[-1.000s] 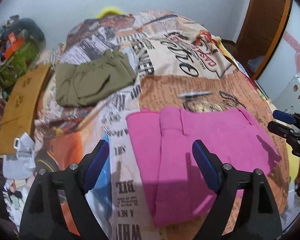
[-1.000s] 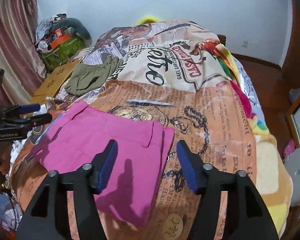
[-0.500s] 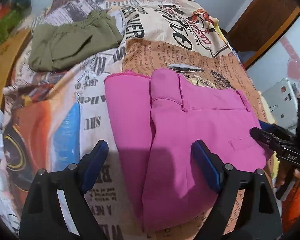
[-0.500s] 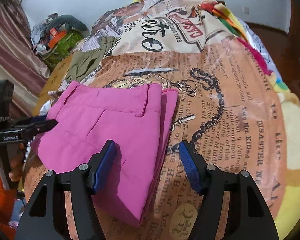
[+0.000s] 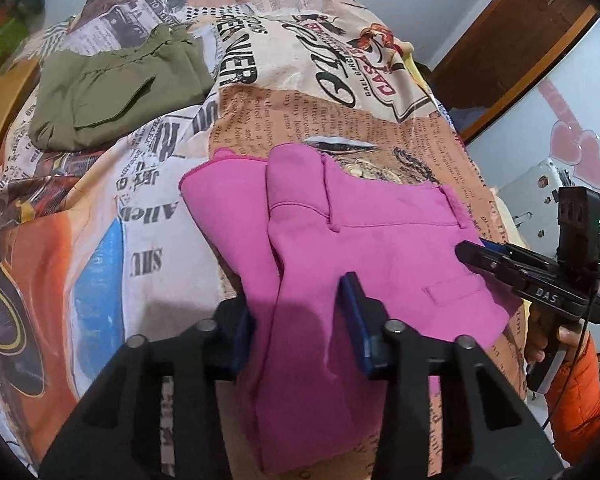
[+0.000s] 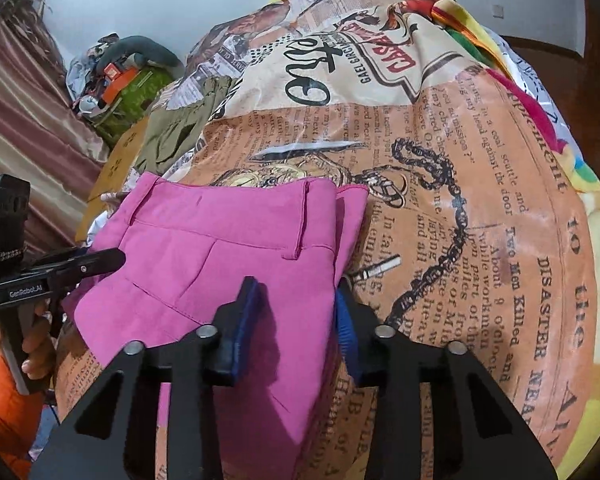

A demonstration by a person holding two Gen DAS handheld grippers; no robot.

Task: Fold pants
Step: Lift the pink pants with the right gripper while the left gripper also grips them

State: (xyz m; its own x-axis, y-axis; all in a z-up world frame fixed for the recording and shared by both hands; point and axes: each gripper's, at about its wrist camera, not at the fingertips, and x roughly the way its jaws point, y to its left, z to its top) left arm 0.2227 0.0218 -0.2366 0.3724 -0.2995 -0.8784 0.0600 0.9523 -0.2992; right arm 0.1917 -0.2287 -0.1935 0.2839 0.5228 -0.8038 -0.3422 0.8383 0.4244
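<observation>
Folded pink pants [image 5: 364,240] lie on the newspaper-print bedspread [image 5: 284,80], near its front edge. My left gripper [image 5: 298,320] has its jaws half closed around the pants' near folded edge, with cloth between the fingers. My right gripper [image 6: 296,312] stands the same way on the other near edge of the pink pants [image 6: 220,256]. Each gripper also shows in the other's view, at the pants' side: the right gripper [image 5: 476,254] and the left gripper [image 6: 104,260]. Whether the pads press the cloth is unclear.
Folded olive-green pants [image 5: 116,84] lie at the back left of the bed. A cardboard piece [image 6: 116,160] and a cluttered pile [image 6: 120,76] are left of the bed. A wooden door [image 5: 512,32] is on the right.
Both grippers have moved down and forward onto the pink pants, and their jaws have narrowed from wide open to straddling the near edges of the cloth.
</observation>
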